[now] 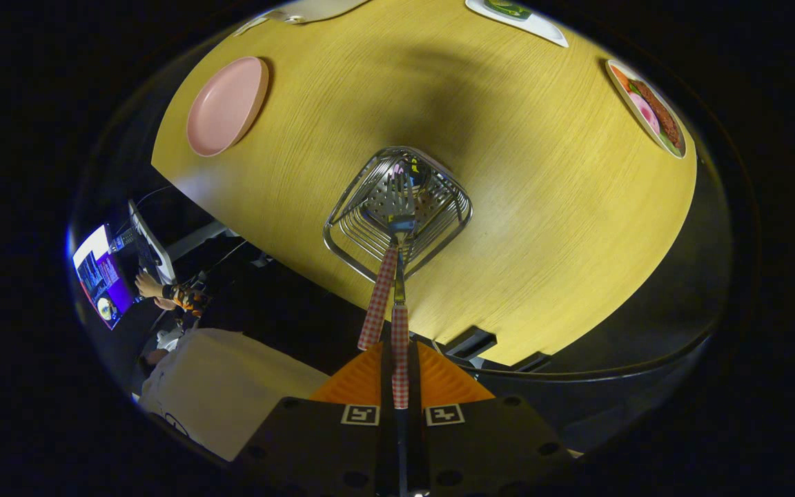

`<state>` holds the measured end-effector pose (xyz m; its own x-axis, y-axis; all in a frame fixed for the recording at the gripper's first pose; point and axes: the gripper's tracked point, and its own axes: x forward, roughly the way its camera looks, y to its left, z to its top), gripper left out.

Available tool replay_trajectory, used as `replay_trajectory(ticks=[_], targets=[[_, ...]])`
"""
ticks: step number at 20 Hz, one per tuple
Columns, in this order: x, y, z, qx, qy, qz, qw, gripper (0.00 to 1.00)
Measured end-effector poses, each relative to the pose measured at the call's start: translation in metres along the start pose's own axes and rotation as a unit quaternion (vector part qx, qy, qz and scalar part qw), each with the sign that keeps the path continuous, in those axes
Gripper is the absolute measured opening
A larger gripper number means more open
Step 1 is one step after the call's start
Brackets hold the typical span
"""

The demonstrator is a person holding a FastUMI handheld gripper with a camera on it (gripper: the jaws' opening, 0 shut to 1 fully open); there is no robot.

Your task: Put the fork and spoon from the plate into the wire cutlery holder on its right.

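Observation:
I look down on a yellow wooden table (542,228). The wire cutlery holder (352,238) stands just ahead of my fingers. My gripper (399,352) is shut on the red-and-white checked handle of one utensil (400,345), whose metal neck runs down into the holder. A second utensil with the same checked handle (379,297) leans in the holder right beside it. Their heads (392,200) lie together inside the wires, and I cannot tell fork from spoon. The pink plate (225,103) lies bare, to the holder's left and farther off.
The table's near edge runs just under the holder. Off the table, to the left of my fingers, a person in a white top (225,393) has a hand (149,284) at a lit screen (99,276). Flat picture cards lie at the far right (649,107) and far end (518,17).

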<state>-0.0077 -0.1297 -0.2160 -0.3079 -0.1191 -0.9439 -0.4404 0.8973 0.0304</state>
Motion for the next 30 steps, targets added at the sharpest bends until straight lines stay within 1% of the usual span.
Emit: replay_trajectory(ticks=[2,4,7,9,10,11,12,13,15,16,17,18,22,26,28,30], targets=[[0.001,-0.001,0.004,0.009,0.004,0.000,1.000,0.10],[0.001,-0.002,0.008,0.017,0.004,0.002,1.000,0.12],[-0.006,0.003,0.018,0.032,-0.012,0.015,0.999,0.16],[-0.013,0.005,0.026,0.039,-0.034,0.024,0.998,0.17],[-0.016,0.008,0.029,0.038,-0.048,0.030,0.998,0.23],[-0.022,0.008,0.032,0.037,-0.064,0.032,0.997,0.41],[-0.026,0.010,0.034,0.036,-0.080,0.038,0.995,0.50],[-0.031,0.013,0.035,0.039,-0.092,0.044,0.994,0.69],[-0.041,0.020,0.035,0.039,-0.117,0.054,0.991,0.88],[-0.044,0.022,0.031,0.036,-0.127,0.056,0.990,0.95],[-0.047,0.023,0.028,0.033,-0.139,0.053,0.988,1.00],[-0.052,0.030,0.027,0.031,-0.157,0.049,0.986,0.99],[-0.067,0.049,0.020,0.039,-0.230,0.062,0.970,1.00],[-0.087,0.061,0.010,0.047,-0.304,0.061,0.950,0.99],[-0.102,0.071,0.004,0.046,-0.340,0.064,0.937,0.99],[-0.116,0.078,-0.001,0.043,-0.376,0.059,0.924,0.99]])
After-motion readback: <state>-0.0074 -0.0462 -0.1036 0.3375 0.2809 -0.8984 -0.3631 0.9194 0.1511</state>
